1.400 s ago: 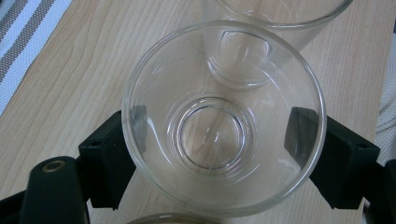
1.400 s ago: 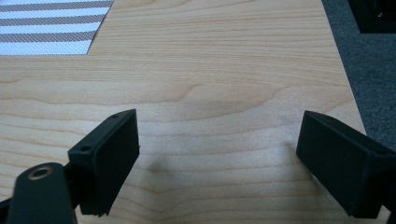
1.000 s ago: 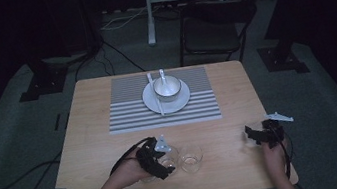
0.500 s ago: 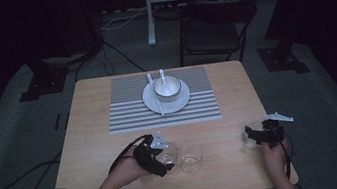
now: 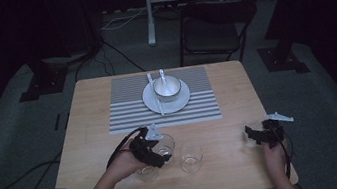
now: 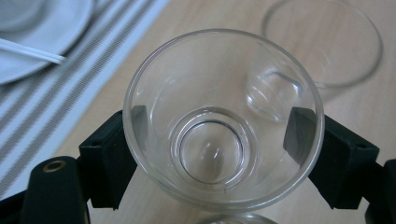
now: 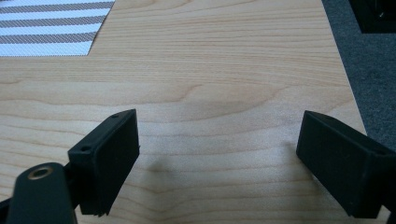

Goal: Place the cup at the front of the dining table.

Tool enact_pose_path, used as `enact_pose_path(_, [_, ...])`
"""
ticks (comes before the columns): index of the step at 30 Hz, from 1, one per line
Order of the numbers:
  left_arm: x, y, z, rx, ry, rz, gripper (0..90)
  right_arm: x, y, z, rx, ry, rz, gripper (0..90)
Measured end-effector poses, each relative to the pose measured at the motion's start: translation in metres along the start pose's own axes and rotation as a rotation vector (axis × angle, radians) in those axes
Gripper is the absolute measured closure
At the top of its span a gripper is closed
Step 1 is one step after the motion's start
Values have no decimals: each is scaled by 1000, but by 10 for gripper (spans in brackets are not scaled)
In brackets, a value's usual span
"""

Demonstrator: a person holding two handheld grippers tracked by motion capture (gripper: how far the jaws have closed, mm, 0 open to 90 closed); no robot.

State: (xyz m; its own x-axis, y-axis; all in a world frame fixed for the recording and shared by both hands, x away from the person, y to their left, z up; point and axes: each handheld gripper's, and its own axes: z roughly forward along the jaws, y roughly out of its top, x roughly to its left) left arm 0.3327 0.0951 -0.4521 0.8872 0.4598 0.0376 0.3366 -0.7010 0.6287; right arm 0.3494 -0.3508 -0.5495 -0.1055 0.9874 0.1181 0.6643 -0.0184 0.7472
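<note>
Glass, clear and smooth, sat between the black jaws of the left tongs (image 6: 219,140): a round tumbler (image 6: 223,119) tapering to a thick circular base, seen from above through its open rim. Both matte, blocky jaws pressed against its outer wall on opposite sides, so these tongs were pinching the tumbler. Just beyond it, on the far side from the tongs, lay a second clear glass (image 6: 322,44) with a wide thin rim, standing apart on the pale wood-grain bench (image 6: 196,18). A third rim peeped in at the near edge, under the held tumbler.

From the high view, the left tongs (image 5: 157,151) hovered over the near part of the bench, with the second glass just to their right and another glass (image 5: 147,172) close below them. Farther ahead of them lay a grey-and-white striped mat (image 5: 129,115) carrying a round white plate (image 5: 183,103) and a metallic bowl (image 5: 166,87).

The right tongs (image 7: 219,154) were spread wide, gripping nothing, their rectangular jaws poised over bare grained wood; a corner of the ribbed mat showed ahead to their left
</note>
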Motion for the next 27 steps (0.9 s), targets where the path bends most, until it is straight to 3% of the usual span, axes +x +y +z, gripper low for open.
enact_pose_path(8, [12, 3, -4, -26, 43, -25, 198, 0, 0, 0, 0, 0, 0, 127])
enact_pose_path(9, [18, 4, -6, -30, 69, -34, 198, 0, 0, 0, 0, 0, 0, 127])
enact_pose_path(18, [38, 6, -13, -46, 146, -72, 198, 0, 0, 0, 0, 1, 1, 127])
enact_pose_path(27, [56, 4, -23, -61, 198, -119, 198, 0, 0, 0, 0, 1, -1, 127])
